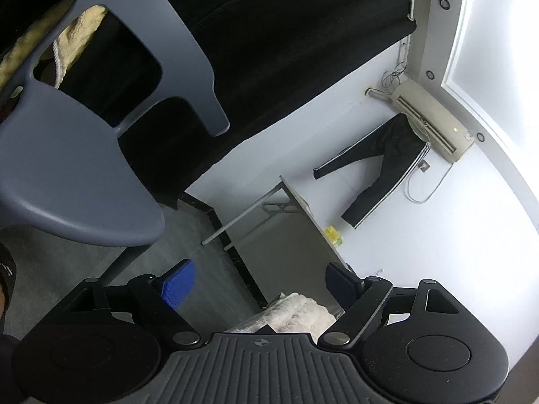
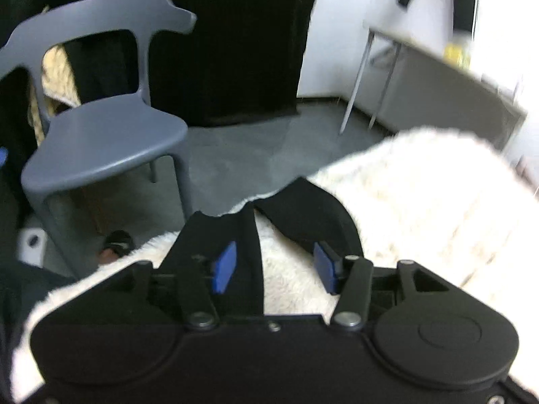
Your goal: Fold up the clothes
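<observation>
Fingers: left gripper [image 1: 261, 281] wide, empty; right gripper [image 2: 274, 266] parted over fleece garment [image 2: 421, 195]; no legible writing.

A plain room — air conditioner [image 1: 434, 119], folding table [image 1: 303, 232], plastic chair [image 2: 104, 134].

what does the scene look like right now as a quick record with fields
garment: white fleece with black trim, under right gripper
left gripper: open, holding nothing, aimed at the room
right gripper: open above the fleece, pads clear of it
chair: grey, seat bare
table: folding, by the wall
trousers: black, hanging from the air conditioner
blur: right view smeared
</observation>
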`<action>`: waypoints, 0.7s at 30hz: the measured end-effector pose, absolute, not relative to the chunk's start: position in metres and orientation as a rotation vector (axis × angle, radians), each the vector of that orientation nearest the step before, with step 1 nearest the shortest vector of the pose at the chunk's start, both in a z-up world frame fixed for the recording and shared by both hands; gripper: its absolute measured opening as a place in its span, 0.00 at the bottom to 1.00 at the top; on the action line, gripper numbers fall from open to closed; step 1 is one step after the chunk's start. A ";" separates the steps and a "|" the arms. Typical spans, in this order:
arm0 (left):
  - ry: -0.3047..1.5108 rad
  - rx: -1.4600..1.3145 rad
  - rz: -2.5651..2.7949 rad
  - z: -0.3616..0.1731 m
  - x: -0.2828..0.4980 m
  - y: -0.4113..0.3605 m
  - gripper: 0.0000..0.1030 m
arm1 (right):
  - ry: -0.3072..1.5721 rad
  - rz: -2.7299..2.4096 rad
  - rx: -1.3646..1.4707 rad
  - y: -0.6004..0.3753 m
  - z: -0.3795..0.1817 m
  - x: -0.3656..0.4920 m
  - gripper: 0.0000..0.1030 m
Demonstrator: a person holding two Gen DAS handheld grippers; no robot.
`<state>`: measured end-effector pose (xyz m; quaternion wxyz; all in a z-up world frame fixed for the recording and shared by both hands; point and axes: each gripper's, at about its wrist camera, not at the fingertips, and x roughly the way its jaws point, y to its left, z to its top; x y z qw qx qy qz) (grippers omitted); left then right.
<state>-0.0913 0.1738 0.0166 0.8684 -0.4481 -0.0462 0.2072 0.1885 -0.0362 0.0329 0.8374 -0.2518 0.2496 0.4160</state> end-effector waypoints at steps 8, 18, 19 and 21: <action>-0.099 -0.919 0.429 0.018 -0.090 0.172 0.78 | 0.496 0.920 -0.710 0.032 -0.012 0.139 0.47; -0.156 -0.953 0.461 0.015 -0.100 0.180 0.78 | 0.569 0.994 -0.267 0.024 0.023 0.141 0.03; -0.152 -0.963 0.457 0.014 -0.100 0.181 0.78 | 0.577 1.022 -0.261 0.021 0.027 0.139 0.10; -0.141 -0.969 0.456 0.013 -0.099 0.182 0.78 | 0.636 1.078 -0.267 0.022 0.024 0.140 0.32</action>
